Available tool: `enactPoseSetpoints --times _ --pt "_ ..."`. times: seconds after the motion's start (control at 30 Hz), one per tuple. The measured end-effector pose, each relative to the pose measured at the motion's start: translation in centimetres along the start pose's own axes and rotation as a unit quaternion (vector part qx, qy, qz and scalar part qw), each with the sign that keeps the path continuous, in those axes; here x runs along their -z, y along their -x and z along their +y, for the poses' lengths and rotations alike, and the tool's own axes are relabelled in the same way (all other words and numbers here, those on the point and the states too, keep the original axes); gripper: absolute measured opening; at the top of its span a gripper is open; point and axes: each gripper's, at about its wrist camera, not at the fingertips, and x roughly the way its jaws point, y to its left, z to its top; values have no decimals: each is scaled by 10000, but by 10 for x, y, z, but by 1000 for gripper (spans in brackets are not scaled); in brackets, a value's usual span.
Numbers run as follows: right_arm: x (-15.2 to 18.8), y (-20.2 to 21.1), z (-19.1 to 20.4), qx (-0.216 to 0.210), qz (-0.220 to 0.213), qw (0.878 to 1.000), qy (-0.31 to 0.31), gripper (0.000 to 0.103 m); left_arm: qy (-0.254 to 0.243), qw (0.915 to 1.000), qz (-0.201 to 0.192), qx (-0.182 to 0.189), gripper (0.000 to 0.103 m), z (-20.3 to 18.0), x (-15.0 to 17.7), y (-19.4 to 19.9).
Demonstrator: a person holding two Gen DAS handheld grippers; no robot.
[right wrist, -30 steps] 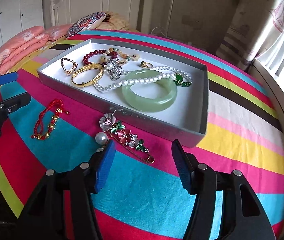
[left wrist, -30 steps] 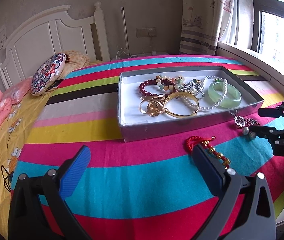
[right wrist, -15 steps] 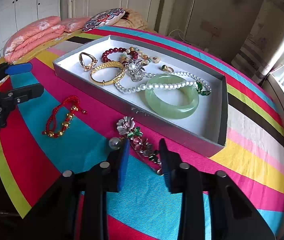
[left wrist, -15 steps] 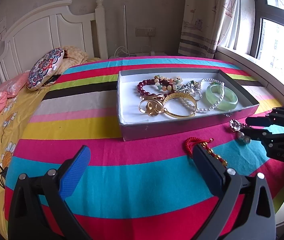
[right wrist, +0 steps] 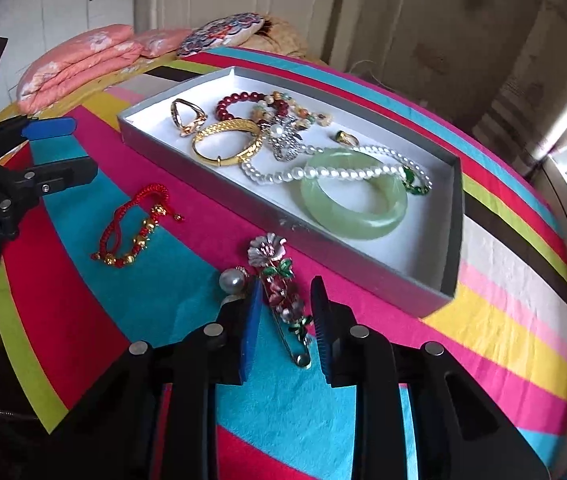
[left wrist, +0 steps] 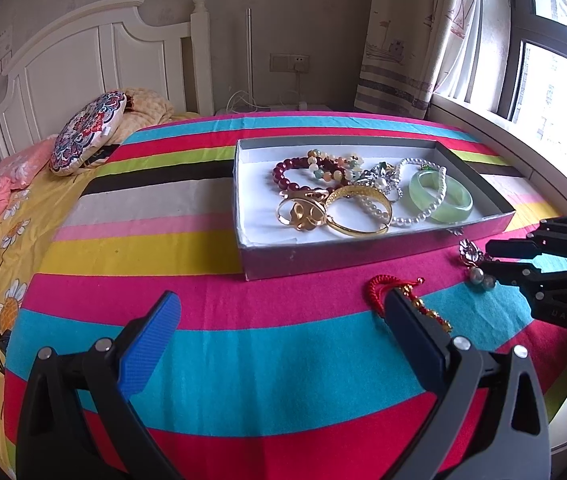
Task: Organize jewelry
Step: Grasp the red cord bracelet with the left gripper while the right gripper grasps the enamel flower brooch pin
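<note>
Brooch [right wrist: 279, 280] lies on the striped cloth [right wrist: 163, 280] just outside the tray [right wrist: 423, 296], between the right gripper's [right wrist: 283, 316] narrowed, not yet closed jaws. Left gripper [left wrist: 283, 312] gapes wide beside the red bracelet [left wrist: 387, 284].

White headboard [left wrist: 83, 60], beige wall [left wrist: 283, 8], curtained bright window [left wrist: 543, 72]

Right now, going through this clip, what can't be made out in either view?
- Flower brooch: whether the right claw touches it; its pads flank it, contact unclear. In the left view that claw covers most of it.
- Red cord bracelet: the left claw's right finger hides its lower part in the left view.
- Small ring in the box: too small for detail.
</note>
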Motion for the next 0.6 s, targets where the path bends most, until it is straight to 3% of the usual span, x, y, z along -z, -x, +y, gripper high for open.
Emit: enactPoseSetpoints --times 0.07,0.13,0.23,0.43,0.53,0.6 --pt "0 -2 -6 -222 -45 9997 -75 25 6 10000 17 9 101 0 0 0" --pt "2 -1 -9 -355 -59 9991 -216 18 14 10000 41 36 101 1 0 -1" --pt "13 9 -9 -13 -134 9995 -279 17 36 9999 93 112 101 2 0 -2" --pt "47 33 -23 619 -112 9923 -1063 17 29 9989 263 399 101 4 0 -7" --pt "63 39 -37 571 -239 9862 -1536 17 39 9963 544 665 101 1 -2 -11" --pt "68 41 -43 500 -351 9841 -1666 17 173 9919 728 1030 101 -7 -3 -9"
